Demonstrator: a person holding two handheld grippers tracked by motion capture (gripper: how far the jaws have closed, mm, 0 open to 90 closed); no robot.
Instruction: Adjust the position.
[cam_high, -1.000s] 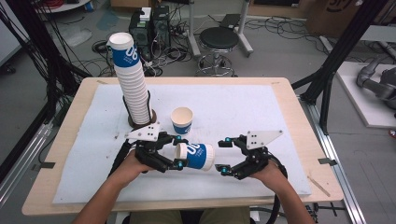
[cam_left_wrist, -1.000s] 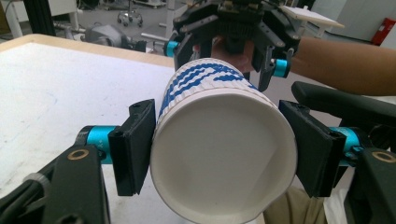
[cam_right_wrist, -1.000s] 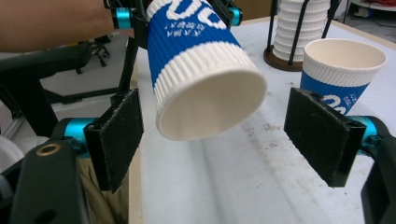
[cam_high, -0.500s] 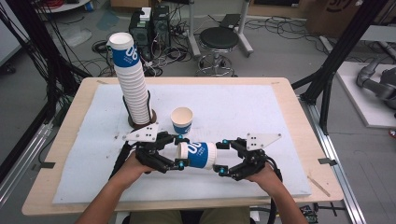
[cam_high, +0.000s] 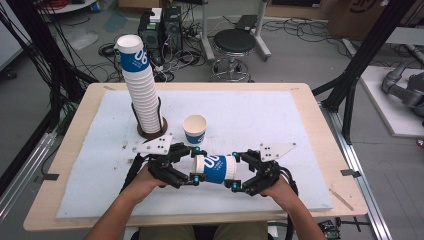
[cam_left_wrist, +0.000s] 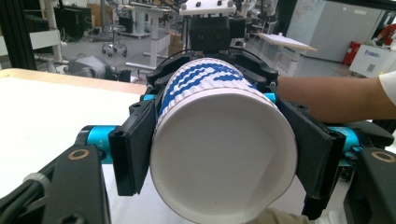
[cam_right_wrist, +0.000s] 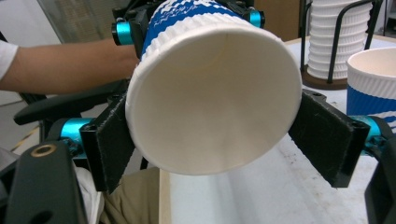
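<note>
Left gripper (cam_high: 192, 166): held level over the near middle of the desk (cam_high: 300, 100), pointing toward the right gripper, jaws clamped on one end of a sideways paper cup (cam_high: 216, 168); bare forearm enters from the near edge, hand wrapped round the body. Right gripper (cam_high: 234, 171): level and facing the left one, jaws having just been opening, standing at either side of the cup's other end, the right pad visibly apart from the rim in the right gripper view. Both carry grey plates on top.
</note>
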